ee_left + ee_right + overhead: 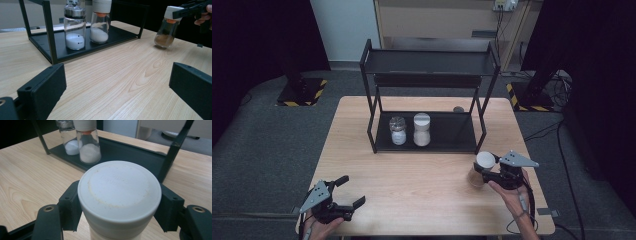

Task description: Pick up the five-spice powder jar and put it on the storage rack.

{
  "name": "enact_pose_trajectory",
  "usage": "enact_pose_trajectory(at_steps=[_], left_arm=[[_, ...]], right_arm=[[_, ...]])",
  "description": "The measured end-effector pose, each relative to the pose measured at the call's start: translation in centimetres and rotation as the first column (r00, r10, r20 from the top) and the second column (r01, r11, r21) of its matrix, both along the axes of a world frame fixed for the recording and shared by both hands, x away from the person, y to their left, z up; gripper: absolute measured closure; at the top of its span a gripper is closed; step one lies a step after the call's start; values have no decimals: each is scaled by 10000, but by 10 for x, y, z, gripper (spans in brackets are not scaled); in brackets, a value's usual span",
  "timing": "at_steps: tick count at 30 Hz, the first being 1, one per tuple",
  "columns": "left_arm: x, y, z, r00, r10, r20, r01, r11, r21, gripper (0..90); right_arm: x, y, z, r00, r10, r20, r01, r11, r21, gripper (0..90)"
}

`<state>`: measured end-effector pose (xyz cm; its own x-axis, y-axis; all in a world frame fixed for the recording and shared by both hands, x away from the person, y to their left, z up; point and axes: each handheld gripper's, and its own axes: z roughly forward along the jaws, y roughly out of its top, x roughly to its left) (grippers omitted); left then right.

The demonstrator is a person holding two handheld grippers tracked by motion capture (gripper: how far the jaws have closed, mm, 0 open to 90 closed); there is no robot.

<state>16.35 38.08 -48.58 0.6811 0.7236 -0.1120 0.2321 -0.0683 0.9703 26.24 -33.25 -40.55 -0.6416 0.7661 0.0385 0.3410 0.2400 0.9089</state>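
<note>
Right claw (120,205) clamped around spice jar's (119,195) white lid.

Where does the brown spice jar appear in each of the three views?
High view: the brown spice jar is right of centre, in the right hand-held gripper.
Left gripper view: upper right, tilted.
Right gripper view: centre, its white lid between the jaws.
Shared landmark: black rack.

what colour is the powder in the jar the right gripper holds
Brown powder, clearest in the left gripper view.
</note>
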Motion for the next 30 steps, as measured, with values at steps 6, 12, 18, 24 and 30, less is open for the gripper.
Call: enact_pose_trajectory(at_steps=[6, 12, 18, 24, 30], left_arm=[[0, 0, 0, 10000, 5, -5, -5, 10000, -15, 0], [0, 0, 0, 10000, 5, -12, -5, 10000, -31, 0], [0, 0, 0, 10000, -1, -14, 0, 10000, -44, 0], [0, 0, -1, 10000, 1, -24, -1, 10000, -71, 0], [0, 0, -1, 10000, -2, -25, 2, 10000, -46, 0]], right_arm=[[8, 8, 6, 9995, 320, -6, -320, 9995, -26, 336], [17, 16, 15, 9982, 601, -21, -601, 9982, -28, 336], [30, 25, 27, 9959, 902, -45, -903, 9958, -136, 336], [40, 31, 37, 9936, 1126, -69, -1127, 9934, -194, 336], [52, 41, 48, 9918, 1280, 3, -1279, 9909, -415, 336]])
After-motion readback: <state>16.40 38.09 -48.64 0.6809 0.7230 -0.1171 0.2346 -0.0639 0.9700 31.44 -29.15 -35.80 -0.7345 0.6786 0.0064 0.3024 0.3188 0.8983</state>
